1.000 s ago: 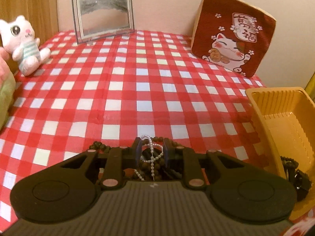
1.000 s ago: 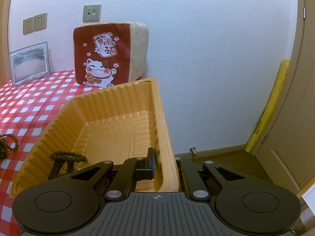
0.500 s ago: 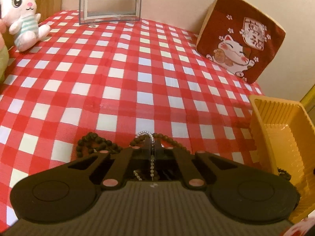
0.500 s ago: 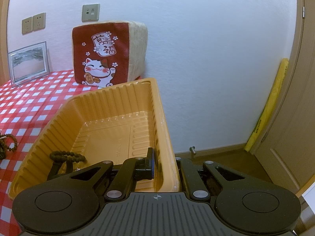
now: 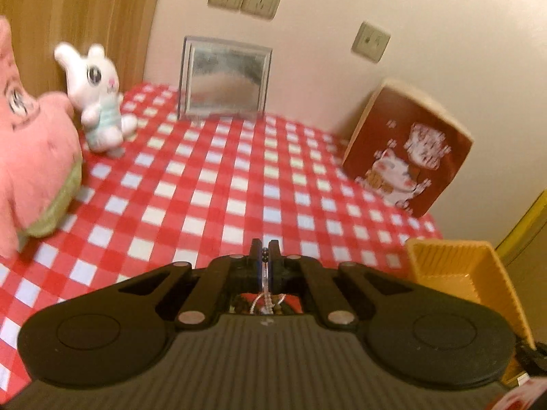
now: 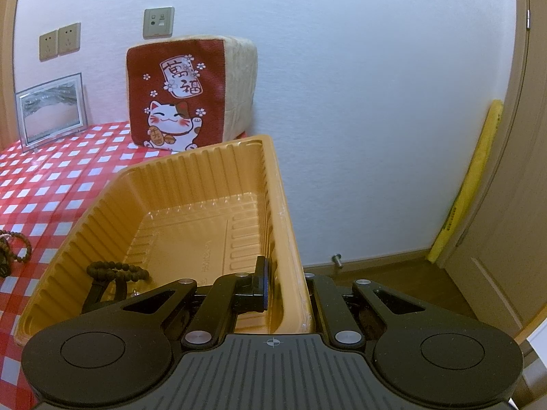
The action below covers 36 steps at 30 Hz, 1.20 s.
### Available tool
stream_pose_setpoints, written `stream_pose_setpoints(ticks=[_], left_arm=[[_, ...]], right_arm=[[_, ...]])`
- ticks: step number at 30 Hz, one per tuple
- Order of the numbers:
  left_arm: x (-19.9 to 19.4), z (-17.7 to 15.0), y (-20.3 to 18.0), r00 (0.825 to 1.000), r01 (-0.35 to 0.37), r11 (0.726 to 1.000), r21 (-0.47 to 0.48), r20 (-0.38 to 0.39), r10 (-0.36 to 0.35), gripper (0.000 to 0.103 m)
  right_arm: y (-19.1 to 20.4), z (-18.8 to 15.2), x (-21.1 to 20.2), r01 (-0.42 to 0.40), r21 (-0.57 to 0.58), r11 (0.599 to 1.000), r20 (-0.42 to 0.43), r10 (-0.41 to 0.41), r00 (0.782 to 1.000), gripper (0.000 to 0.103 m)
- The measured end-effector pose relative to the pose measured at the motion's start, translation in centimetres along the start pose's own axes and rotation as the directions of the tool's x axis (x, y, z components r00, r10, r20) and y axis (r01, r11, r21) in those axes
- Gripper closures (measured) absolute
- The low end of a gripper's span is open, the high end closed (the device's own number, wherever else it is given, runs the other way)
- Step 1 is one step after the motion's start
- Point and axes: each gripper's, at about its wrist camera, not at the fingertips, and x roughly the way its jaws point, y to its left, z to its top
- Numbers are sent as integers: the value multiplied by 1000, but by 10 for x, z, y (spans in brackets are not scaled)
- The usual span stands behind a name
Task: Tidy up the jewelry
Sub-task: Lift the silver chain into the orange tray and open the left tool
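Two grippers: both were clenched.
Left gripper (image 5: 264,256): pearl bead necklace (image 5: 266,302) was pinched and lifted off the red checked tablecloth (image 5: 218,184), previously lower.
Right gripper (image 6: 283,283): ribbed yellow plastic tray (image 6: 273,205) wall was clamped, unchanged.

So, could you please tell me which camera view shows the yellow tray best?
The right wrist view: the tray fills the middle, open side up, with a dark bead bracelet inside and the right gripper shut on its wall. The left wrist view shows only one blurred corner of the tray at the right edge.
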Motion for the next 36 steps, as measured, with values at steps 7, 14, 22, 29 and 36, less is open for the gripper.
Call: stream_pose_setpoints(ticks=[7, 14, 22, 29, 36], left_arm=[[-34, 20, -18, 995, 46, 999, 29, 82, -48, 101], [-58, 35, -37, 988, 77, 995, 65, 128, -85, 101], [-70, 38, -68, 977, 160, 981, 108, 126, -174, 101], [-71, 32, -107, 951, 277, 947, 160, 94, -294, 101], [-63, 22, -156, 904, 409, 890, 202, 42, -425, 101]], right_arm=[[3, 0, -2, -3, -4, 1000, 3, 3, 1000, 97], [5, -1, -3, -5, -5, 1000, 8, 5, 1000, 97], [6, -1, -8, -9, -2, 1000, 14, 9, 1000, 97], [5, 0, -12, -18, 0, 1000, 22, 18, 1000, 97], [5, 0, -15, -23, 0, 1000, 24, 23, 999, 97]])
